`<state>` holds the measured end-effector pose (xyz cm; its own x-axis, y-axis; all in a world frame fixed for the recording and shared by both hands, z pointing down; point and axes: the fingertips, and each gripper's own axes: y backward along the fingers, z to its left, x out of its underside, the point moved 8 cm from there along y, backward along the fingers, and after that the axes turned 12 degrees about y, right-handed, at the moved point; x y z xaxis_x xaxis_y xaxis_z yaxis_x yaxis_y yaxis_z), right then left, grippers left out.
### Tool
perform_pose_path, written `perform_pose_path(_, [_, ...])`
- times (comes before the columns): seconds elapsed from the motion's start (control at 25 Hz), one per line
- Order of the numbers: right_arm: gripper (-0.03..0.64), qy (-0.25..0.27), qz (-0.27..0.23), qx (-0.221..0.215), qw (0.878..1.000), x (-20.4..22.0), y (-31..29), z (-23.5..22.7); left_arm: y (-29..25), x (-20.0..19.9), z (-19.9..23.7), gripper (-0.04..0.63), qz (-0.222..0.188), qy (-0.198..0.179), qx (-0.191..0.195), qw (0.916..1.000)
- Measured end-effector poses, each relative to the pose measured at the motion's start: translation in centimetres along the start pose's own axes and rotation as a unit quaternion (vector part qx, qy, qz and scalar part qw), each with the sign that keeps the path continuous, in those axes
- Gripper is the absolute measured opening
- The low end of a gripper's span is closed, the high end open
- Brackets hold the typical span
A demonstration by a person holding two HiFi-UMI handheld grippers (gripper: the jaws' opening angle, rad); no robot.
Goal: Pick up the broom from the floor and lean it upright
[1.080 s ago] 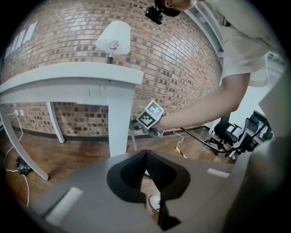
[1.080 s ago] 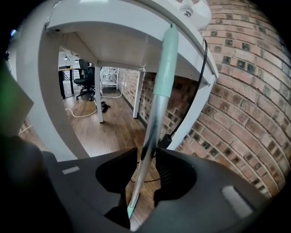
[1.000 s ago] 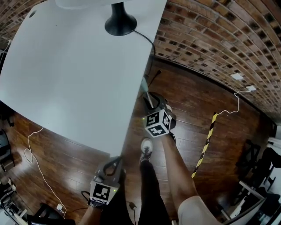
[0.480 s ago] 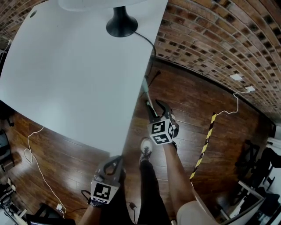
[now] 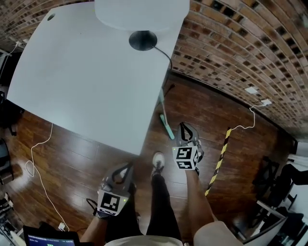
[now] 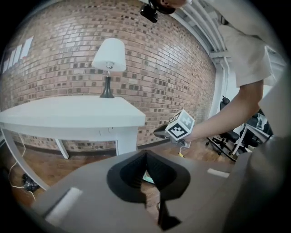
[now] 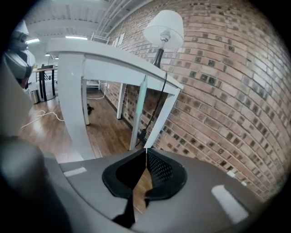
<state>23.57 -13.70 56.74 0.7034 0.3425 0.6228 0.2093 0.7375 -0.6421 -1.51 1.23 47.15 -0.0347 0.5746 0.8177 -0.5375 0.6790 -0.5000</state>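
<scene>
Brick wall (image 5: pixel 231 53) and wooden floor (image 5: pixel 72 149) frame the white table (image 5: pixel 86 72), which carries a lamp (image 5: pixel 143 40). The broom (image 5: pixel 164 117) stands upright, its handle against the table's edge and its head on the floor. My right gripper (image 5: pixel 185 126) is near it but not touching. Its jaws have just been closing, nothing between them. My left gripper (image 5: pixel 129 166) hangs lower, jaws together, empty.

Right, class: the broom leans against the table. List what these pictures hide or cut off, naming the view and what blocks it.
- Head of the broom: right gripper view, hidden behind the right gripper, whose jaws have just closed, nothing between them; only the handle shows.
- Lamp shade: head view, cut off by the top edge.
- Where the handle meets the table: head view, too thin to tell.
</scene>
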Motion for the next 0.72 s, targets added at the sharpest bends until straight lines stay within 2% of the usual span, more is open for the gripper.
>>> perform_pose_path(0.28, [0.021,-0.03,-0.001,0.062,0.998,-3.5,9.8,-0.7,5.1,-4.7,0.1,0.0,-0.038,-0.021,0.01,0.999])
perform_pose_path(0.32, [0.02,-0.035,-0.002,0.077,0.996,-4.3,11.6,-0.7,6.0,-5.4,0.2,0.0,-0.043,-0.017,0.014,0.9988])
perform_pose_path(0.4, [0.014,-0.044,-0.009,0.101,0.994,-6.0,15.3,-0.3,7.9,-7.4,0.4,0.0,-0.056,0.015,0.02,0.9981])
perform_pose_path(0.48, [0.012,-0.051,-0.023,0.11,0.992,-7.8,18.7,0.4,9.8,-9.4,0.8,0.0,-0.073,0.029,0.025,0.9966])
perform_pose_path(0.72, [0.012,-0.065,-0.068,0.117,0.989,-12.6,26.7,1.4,14.3,-14.5,0.7,0.0,-0.109,0.005,0.039,0.9933])
